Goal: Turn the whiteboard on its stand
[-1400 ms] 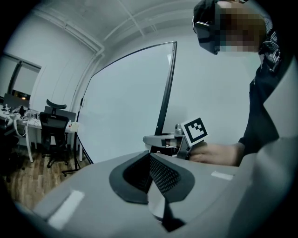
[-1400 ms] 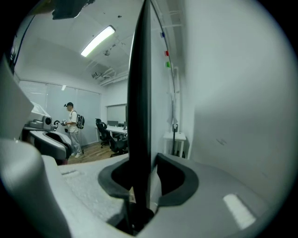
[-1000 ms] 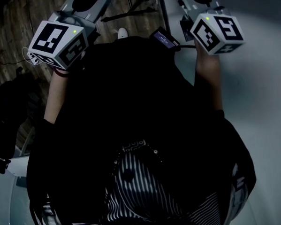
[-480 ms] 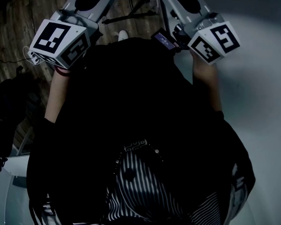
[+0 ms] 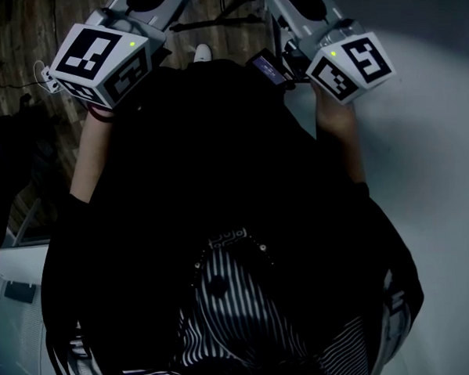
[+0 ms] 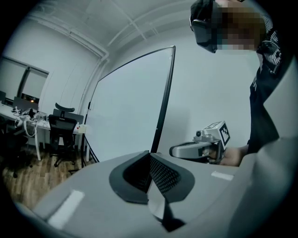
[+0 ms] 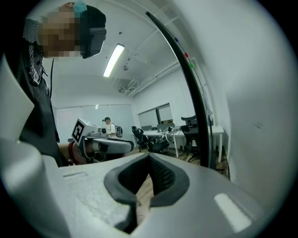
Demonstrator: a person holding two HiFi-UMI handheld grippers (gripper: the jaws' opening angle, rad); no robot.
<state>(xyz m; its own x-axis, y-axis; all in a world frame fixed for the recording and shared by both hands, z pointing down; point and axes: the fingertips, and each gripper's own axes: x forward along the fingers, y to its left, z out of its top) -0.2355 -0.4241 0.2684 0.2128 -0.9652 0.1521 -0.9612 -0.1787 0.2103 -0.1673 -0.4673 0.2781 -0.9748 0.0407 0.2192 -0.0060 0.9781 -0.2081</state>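
Looking straight down a dark top [image 5: 216,144] and stripy shirt [image 5: 225,316], both arms out front, left tongs [image 5: 135,11] over the wooden floor [image 5: 15,37], right tongs [image 5: 308,14] near the pale whiteboard [image 5: 428,149] edge

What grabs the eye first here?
The whiteboard: a tall white panel with a dark edge that fills the middle of the left gripper view. The edge rises from just behind the tips of the left gripper; contact can't be judged. In the head view, the black-and-white marker cubes stand out at the top, above the person's dark top. The right gripper has its fingers closed on nothing.
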